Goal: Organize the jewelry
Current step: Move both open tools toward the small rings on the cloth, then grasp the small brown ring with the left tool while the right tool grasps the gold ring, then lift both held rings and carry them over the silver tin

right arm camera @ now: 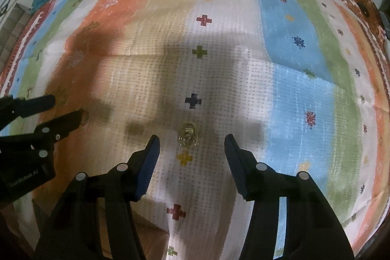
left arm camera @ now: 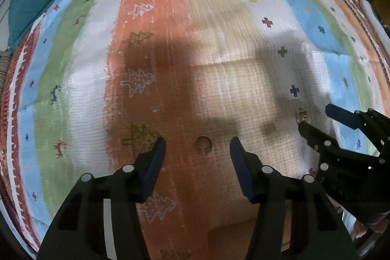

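Both tools gape, gripping nothing: left tool [left arm camera: 198,141] straddles a ring [left arm camera: 202,145], right tool [right arm camera: 192,138] a gold earring [right arm camera: 187,137], on the rug [right arm camera: 219,65]. Lower squarely before you pinch.

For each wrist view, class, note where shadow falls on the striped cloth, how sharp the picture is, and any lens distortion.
Left wrist view: broad dark shadow across the striped cloth around the ring; weave smeared by blur; stripes bow outward, corners black. Right wrist view: shadow covers the gold earring; cloth slightly soft; same fisheye curving and dark rim.
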The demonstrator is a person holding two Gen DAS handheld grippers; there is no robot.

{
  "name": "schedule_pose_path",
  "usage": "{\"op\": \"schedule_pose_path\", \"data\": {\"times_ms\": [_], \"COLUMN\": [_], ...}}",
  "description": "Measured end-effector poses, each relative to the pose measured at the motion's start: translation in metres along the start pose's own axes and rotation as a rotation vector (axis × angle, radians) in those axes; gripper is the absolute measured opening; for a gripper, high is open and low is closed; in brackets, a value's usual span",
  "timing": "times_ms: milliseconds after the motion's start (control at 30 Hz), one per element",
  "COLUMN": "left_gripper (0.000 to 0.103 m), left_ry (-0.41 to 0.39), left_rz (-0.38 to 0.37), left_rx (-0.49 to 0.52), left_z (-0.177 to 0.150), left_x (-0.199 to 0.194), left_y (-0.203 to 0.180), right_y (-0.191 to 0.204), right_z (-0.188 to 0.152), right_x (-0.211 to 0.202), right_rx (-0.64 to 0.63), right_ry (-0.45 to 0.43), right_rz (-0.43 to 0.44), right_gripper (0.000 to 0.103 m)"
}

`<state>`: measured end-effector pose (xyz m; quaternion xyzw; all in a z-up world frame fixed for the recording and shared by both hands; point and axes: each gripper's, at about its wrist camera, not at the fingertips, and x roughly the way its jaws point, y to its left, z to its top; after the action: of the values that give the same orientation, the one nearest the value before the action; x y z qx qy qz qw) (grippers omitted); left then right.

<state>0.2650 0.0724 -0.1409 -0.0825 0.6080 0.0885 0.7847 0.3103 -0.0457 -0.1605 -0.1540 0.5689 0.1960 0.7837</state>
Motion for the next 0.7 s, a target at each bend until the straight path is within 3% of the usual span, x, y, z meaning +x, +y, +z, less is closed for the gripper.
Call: {"op": "schedule_pose_path", "data": {"times_ms": [200,367,533,633,700], "left_gripper": [0.041,0.034,0.018,0.018,0.018], "left_ry": [0.026,0.039,0.035,0.026,0.023], "left_rz": [-0.010,-0.010,0.012,0.014,0.012], "left_rx": [0.006,0.018,0.034,0.039,0.037], "left_z": [0.000,-0.001,-0.001,-0.002,-0.003], "left_x": [0.011,0.018,0.024,0.024,0.023], "left_y": [-0.003,-0.009,-0.015,-0.017,-0.019], "right_y": [0.000,0.003,0.007,0.010,0.013], "right_z": [0.002,0.004,0.003,0.003,0.003], "right_x": [0.012,0.014,0.014,0.016,0.017], "right_rx": [-0.001,-0.007,-0.029,-0.045,-0.056], "right_ry": [0.023,0.023,0.026,0.033,0.033], "right_rz": [-0.012,-0.036,-0.051,-0.039,-0.032], "right_gripper": [0.053,0.044,0.027,0.016,0.016]}}
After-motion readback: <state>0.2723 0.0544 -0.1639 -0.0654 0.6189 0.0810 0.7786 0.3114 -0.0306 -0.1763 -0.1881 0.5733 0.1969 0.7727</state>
